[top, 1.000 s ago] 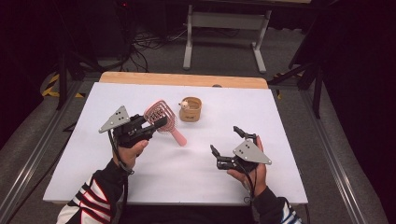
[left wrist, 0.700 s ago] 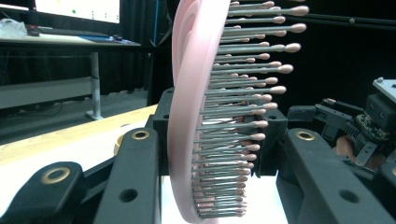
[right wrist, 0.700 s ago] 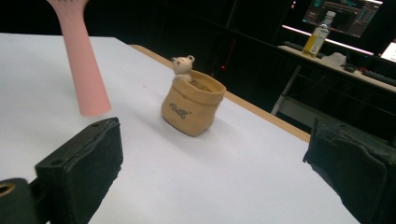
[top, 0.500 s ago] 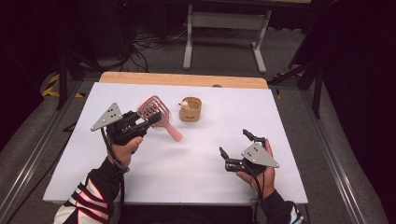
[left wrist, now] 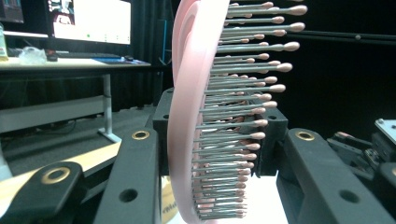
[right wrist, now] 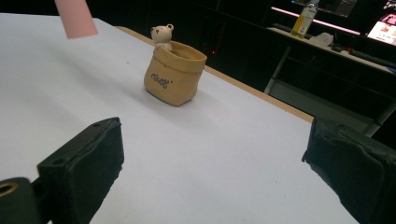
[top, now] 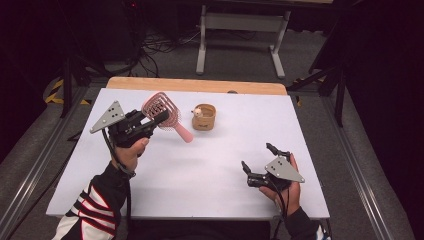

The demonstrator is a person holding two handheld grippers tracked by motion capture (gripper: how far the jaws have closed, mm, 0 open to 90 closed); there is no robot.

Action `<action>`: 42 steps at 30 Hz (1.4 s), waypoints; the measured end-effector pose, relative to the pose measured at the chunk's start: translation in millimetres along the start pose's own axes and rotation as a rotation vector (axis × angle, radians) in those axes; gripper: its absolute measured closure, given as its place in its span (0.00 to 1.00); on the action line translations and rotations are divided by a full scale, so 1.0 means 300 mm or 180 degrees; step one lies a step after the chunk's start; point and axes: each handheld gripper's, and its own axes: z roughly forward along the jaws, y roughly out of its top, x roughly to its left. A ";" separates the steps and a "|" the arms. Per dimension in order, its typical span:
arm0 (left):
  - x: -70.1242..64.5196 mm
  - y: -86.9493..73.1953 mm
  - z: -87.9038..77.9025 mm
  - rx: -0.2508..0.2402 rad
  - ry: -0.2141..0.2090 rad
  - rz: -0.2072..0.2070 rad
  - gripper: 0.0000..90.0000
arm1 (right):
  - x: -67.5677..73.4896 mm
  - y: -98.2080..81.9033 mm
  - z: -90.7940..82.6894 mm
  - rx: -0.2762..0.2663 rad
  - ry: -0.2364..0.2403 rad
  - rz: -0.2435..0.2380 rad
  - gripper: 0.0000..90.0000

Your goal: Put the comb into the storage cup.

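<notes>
My left gripper (top: pixel 159 118) clamps pink hairbrush (top: pixel 161 109), lifted; right gripper (top: pixel 257 161) wide, empty. Next: handle down into tan pouch (top: pixel 205 118).

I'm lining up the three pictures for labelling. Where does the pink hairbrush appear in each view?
High view: the pink hairbrush is left of centre, lifted off the white table, its head clamped in the left gripper.
Left gripper view: its head stands edge-on at centre, between the jaws.
Right gripper view: the handle's tip hangs at top left.
Shared landmark: the tan bear pouch.
</notes>
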 end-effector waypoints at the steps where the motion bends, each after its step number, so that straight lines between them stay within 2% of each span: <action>1: 0.001 0.012 0.006 -0.0001 0.0005 0.0010 0.70 | 0.000 -0.002 -0.001 0.0004 -0.0001 0.0001 0.05; 8: 0.008 0.083 0.057 -0.0002 0.0009 0.0124 0.70 | -0.004 -0.010 -0.008 0.0033 0.0022 0.0010 0.06; 17: 0.038 0.127 0.141 0.0012 0.0030 0.0127 0.70 | -0.001 -0.011 -0.004 0.0041 0.0045 0.0028 0.06; 20: 0.048 0.135 0.171 0.0011 0.0016 0.0092 0.70 | 0.000 -0.012 -0.002 0.0039 0.0050 0.0024 0.06; 32: 0.060 0.147 0.278 0.0118 0.0054 0.0111 0.70 | -0.002 -0.010 -0.004 0.0019 0.0069 0.0041 0.06; 39: 0.070 0.143 0.348 0.0225 0.0060 0.0118 0.70 | -0.001 -0.010 -0.005 0.0013 0.0084 0.0041 0.06; 42: 0.078 0.133 0.393 0.0319 0.0092 0.0118 0.70 | -0.001 -0.009 -0.006 0.0011 0.0090 0.0039 0.06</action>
